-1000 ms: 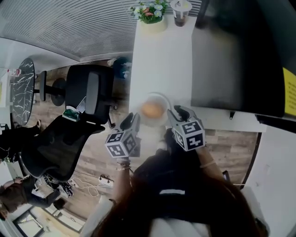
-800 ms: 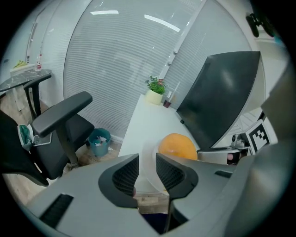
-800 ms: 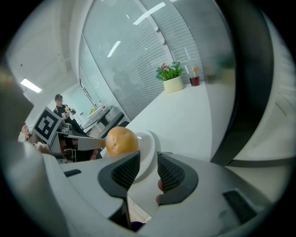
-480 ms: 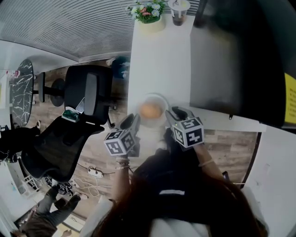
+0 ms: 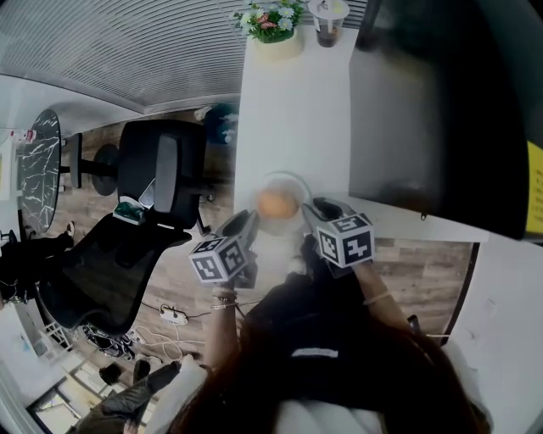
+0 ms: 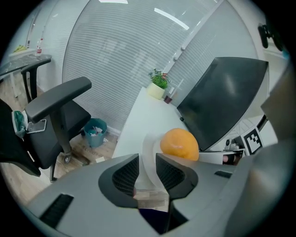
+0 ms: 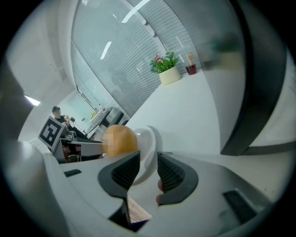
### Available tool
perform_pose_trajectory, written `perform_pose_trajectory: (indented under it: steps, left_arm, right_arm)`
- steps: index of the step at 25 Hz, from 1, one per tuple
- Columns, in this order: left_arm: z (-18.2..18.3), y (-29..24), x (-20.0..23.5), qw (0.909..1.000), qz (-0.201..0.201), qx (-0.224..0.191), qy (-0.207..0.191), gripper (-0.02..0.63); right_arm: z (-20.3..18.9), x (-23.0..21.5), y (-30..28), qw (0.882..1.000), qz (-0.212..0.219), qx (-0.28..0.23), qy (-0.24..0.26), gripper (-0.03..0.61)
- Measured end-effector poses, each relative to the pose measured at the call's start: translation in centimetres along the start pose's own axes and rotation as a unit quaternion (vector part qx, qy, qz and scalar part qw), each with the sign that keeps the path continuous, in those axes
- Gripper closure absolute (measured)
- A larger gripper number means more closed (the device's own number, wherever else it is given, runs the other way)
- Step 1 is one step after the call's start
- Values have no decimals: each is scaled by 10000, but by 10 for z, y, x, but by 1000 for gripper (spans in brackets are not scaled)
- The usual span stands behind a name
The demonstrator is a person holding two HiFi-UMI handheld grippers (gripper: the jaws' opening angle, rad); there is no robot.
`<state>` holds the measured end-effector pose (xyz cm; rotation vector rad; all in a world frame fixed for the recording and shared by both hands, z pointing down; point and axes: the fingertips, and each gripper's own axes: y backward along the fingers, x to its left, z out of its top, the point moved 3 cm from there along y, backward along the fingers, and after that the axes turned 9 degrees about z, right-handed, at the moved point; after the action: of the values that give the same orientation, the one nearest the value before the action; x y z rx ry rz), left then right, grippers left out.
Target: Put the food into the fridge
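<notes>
An orange point(image 5: 276, 203) lies on a white plate point(image 5: 282, 180) at the near end of a white table point(image 5: 297, 110). My left gripper point(image 5: 247, 222) stands at the plate's left rim and my right gripper point(image 5: 316, 208) at its right rim. In the left gripper view the rim point(image 6: 149, 152) runs between the open jaws of the gripper point(image 6: 147, 169), which have just widened a little; the orange point(image 6: 179, 143) sits beyond. In the right gripper view the rim point(image 7: 147, 143) lies against one pad of the gripper point(image 7: 148, 169), with a thin gap to the other pad.
A large dark appliance point(image 5: 433, 102) stands along the table's right side. A flower pot point(image 5: 273, 25) and a cup point(image 5: 329, 21) sit at the table's far end. Black office chairs point(image 5: 165, 178) stand on the wooden floor to the left, with a bin point(image 6: 95, 132) beside them.
Both grippers stay at the plate's rim, and their marker cubes have rolled slightly. A person on the floor at the lower left has shifted.
</notes>
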<state>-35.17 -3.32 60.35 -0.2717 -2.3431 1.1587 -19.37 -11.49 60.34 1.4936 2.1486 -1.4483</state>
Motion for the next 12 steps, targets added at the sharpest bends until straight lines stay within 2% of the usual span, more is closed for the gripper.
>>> perform_pose_trajectory:
  steps: [12]
  left_arm:
    - [-1,-4,-2,9994,-254,173,186,488]
  right_arm:
    - [-2,0,-7,9990,285,52,-339,461]
